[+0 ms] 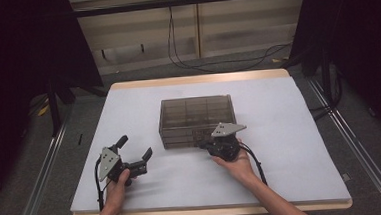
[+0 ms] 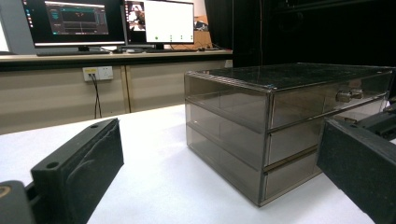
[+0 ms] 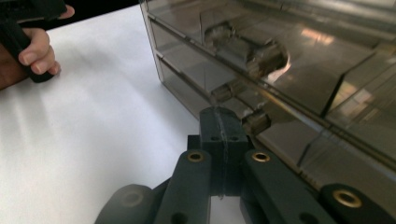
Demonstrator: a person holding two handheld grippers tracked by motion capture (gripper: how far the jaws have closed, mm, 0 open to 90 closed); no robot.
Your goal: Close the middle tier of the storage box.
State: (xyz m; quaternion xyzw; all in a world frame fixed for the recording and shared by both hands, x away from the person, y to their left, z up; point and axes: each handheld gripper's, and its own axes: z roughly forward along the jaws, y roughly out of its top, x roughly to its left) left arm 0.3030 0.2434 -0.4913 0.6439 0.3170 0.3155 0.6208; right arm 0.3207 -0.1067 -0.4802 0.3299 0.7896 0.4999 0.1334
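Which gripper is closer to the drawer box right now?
Right. The right gripper is shut, its tips at the drawer box front by a knob. The left gripper sits open on the table, well off to the box's left.

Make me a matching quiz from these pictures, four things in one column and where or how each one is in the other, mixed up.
Things:
1. left gripper
2. right gripper
3. drawer box
4. monitors

States or places:
A. smoky see-through, standing mid-table
B. jaws pressed together at a drawer knob
C. on the desk beyond the table
D. jaws wide apart, nothing between them

Pairs: 1-D, 2-B, 3-A, 4-C
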